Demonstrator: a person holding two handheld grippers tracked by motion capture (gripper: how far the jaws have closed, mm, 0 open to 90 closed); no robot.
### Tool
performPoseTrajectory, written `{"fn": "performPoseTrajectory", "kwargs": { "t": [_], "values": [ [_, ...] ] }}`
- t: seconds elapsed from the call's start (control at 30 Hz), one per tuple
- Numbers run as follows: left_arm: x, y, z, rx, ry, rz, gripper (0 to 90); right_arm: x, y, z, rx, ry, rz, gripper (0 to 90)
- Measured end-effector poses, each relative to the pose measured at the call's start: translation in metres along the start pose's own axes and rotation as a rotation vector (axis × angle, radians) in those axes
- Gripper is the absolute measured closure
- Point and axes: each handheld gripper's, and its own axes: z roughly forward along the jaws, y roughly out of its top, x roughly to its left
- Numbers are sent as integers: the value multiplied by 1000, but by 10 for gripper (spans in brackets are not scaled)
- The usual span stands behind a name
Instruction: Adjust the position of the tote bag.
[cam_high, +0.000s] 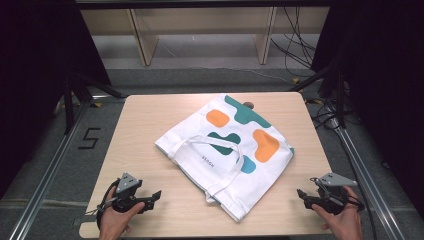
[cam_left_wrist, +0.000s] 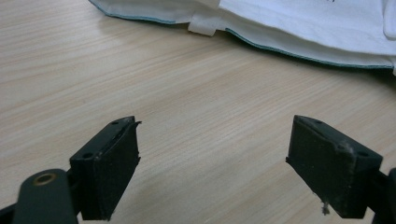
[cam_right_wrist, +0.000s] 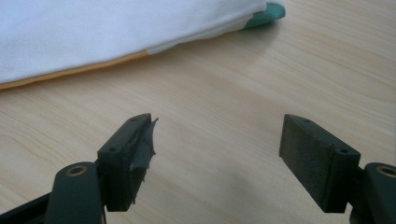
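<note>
Tote bag (cam_high: 227, 147) lies flat in the middle of your wooden table (cam_high: 150, 120), turned at an angle so one corner points toward you and the opposite corner reaches the far edge. It is white cloth with orange and teal blobs printed on it, and its white strap (cam_high: 212, 150) loops across the near half. Your left gripper (cam_high: 154, 196) rests low at the near left of the table, jaws spread wide with only bare wood between them; in the left gripper view the bag's teal-trimmed edge (cam_left_wrist: 299, 56) runs across the top, well apart from the jaw tips, with a small white strap end poking out beneath it. Your right gripper (cam_high: 300, 194) sits at the near right corner, jaws likewise wide and holding nothing. In the right gripper view the bag's edge (cam_right_wrist: 116, 42) crosses the upper left, showing an orange seam and a teal corner, near the jaws but not touching them. One pad of that gripper looks frayed at its tip.
</note>
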Motion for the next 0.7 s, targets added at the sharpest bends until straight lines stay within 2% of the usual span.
{"fn": "performPoseTrajectory", "kwargs": {
  "t": [0.03,0.07,0.17,0.2,0.23,0.3,0.33,0.37,0.4,0.43,0.47,0.5,0.53,0.57,0.63,0.67,0.7],
  "values": [
    [0,0,0,0,3,-7,156,0,0,0,-4,2,-4,265],
    [0,0,1,-3,5,-8,156,2,0,0,-15,-21,-2,263],
    [0,0,1,-2,6,-8,157,3,1,0,-18,-1,-6,263],
    [0,0,1,-2,6,-8,157,6,2,-1,-14,-2,11,263],
    [-1,0,1,-1,7,-9,157,4,2,1,-27,23,-22,263],
    [0,0,0,3,2,2,157,8,3,1,-18,25,-14,263],
    [0,0,0,3,2,2,157,8,3,3,-29,46,-12,263],
    [-3,0,1,-11,10,-15,157,10,3,3,-27,49,-9,263],
    [-3,0,1,-6,6,-10,157,11,4,4,-27,56,-18,263],
    [-3,0,1,-7,5,-9,157,16,4,3,-17,52,8,263],
    [-5,0,2,-26,6,-31,157,16,5,4,-23,56,-18,263],
    [-5,0,2,-26,7,-29,157,17,7,5,-30,54,-37,263],
    [-5,0,2,-26,7,-29,157,17,7,5,-30,54,-37,263],
    [-5,0,2,-27,8,-33,157,23,10,6,-22,80,-27,263],
    [-2,0,0,5,9,4,157,28,12,6,-23,88,-46,262],
    [-2,0,0,5,9,4,157,29,13,6,-38,88,-64,262],
    [-3,0,1,-5,13,-11,157,33,15,7,-22,114,-54,261]
  ]
}}
